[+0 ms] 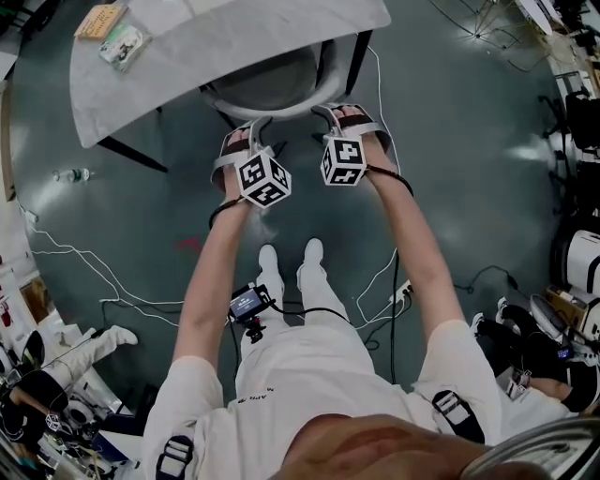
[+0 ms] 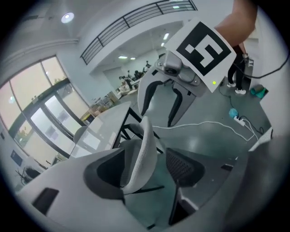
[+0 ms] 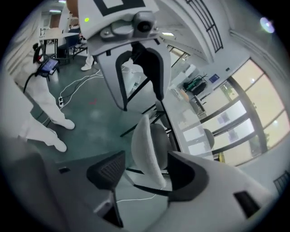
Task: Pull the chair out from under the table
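Observation:
A chair with a grey seat (image 1: 267,80) and a curved light-grey backrest (image 1: 272,112) is tucked under the pale table (image 1: 234,37). My left gripper (image 1: 246,133) and right gripper (image 1: 343,114) reach down onto the top of the backrest, side by side. In the left gripper view the backrest (image 2: 141,149) stands edge-on between the open jaws of the left gripper (image 2: 145,159), with gaps on both sides. The right gripper view shows the same: the backrest (image 3: 147,152) lies between the spread jaws of the right gripper (image 3: 147,170), untouched by the pads.
A book (image 1: 100,21) and a packet (image 1: 124,45) lie on the table's left end. On the floor are a bottle (image 1: 70,174) at left, white cables (image 1: 94,272) and a power strip (image 1: 403,292). My feet (image 1: 286,267) stand behind the chair. Gear crowds the right edge.

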`<move>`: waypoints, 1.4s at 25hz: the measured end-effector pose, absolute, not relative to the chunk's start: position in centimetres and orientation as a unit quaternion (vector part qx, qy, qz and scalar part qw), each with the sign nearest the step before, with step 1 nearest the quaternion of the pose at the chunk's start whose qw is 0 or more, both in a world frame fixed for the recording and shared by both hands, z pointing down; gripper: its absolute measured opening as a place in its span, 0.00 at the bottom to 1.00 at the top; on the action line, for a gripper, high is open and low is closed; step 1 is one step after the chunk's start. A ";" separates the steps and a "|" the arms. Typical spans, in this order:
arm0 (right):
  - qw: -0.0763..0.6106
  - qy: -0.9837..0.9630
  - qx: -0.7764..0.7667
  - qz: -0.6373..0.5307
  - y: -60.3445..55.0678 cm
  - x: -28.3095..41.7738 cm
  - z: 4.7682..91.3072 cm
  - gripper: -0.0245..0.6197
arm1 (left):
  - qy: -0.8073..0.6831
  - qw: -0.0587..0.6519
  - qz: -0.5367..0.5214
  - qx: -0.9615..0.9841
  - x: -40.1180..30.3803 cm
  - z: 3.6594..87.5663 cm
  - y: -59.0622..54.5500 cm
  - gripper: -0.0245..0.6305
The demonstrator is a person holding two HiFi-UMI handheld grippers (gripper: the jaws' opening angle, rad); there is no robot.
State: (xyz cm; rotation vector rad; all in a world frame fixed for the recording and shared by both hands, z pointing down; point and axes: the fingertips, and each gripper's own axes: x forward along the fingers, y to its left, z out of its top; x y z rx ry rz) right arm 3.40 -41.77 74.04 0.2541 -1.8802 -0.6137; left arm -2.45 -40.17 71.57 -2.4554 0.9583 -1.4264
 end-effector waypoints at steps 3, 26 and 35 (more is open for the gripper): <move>0.561 -0.776 0.098 -0.271 -43.0 3.7 75.7 0.49 | 0.299 0.097 -0.511 -0.800 -2.0 73.7 -40.8 0.46; 0.612 -0.742 0.065 -0.267 -47.5 2.8 83.4 0.29 | 0.261 0.135 -0.598 -0.746 -1.4 81.6 -45.8 0.23; 0.608 -0.737 0.056 -0.290 -47.4 2.7 83.5 0.22 | 0.264 0.133 -0.601 -0.743 -1.4 81.7 -45.8 0.19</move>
